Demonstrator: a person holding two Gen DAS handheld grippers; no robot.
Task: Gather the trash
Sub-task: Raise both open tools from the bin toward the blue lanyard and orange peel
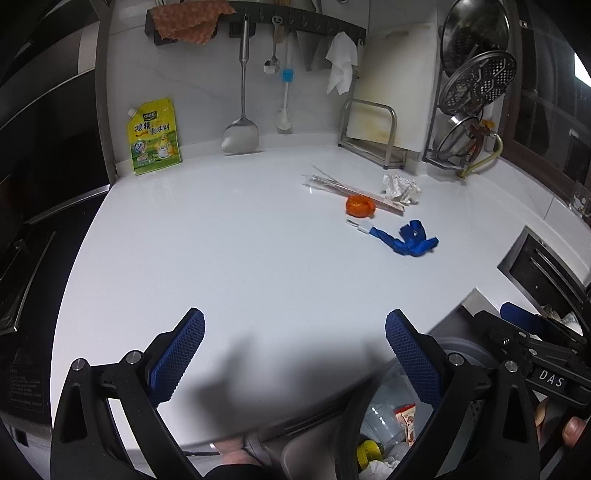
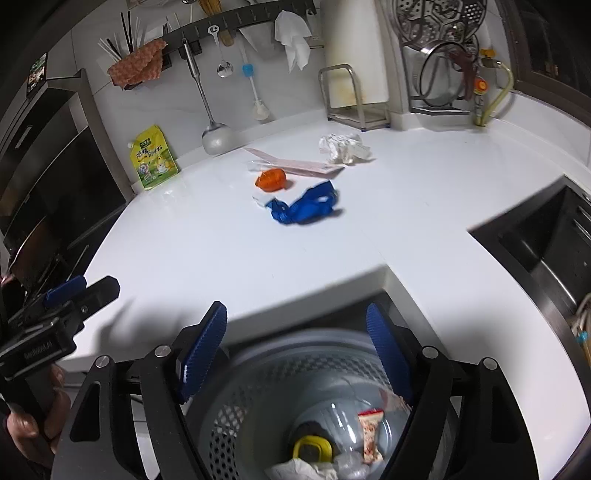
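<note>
On the white counter point(image 1: 221, 240) lie a crumpled blue wrapper point(image 1: 406, 238) point(image 2: 303, 206), an orange wrapper point(image 1: 359, 205) point(image 2: 271, 179), crumpled white paper point(image 1: 400, 188) point(image 2: 343, 147) and a long pink-and-clear chopstick sleeve point(image 1: 354, 192) point(image 2: 295, 164). A grey perforated trash bin point(image 2: 280, 376) point(image 1: 384, 424) below the counter edge holds plastic, a snack packet and tissue. My left gripper point(image 1: 295, 347) is open and empty above the counter's near edge. My right gripper point(image 2: 295, 336) is open and empty, directly above the bin.
A yellow-green seasoning pouch point(image 1: 155, 136) leans on the back wall. Utensils hang from a wall rail point(image 1: 258, 22). A cutting-board stand point(image 1: 369, 129) and lid rack point(image 1: 472, 92) stand at the back right. A sink point(image 2: 546, 236) is at right, an oven point(image 1: 44, 147) at left.
</note>
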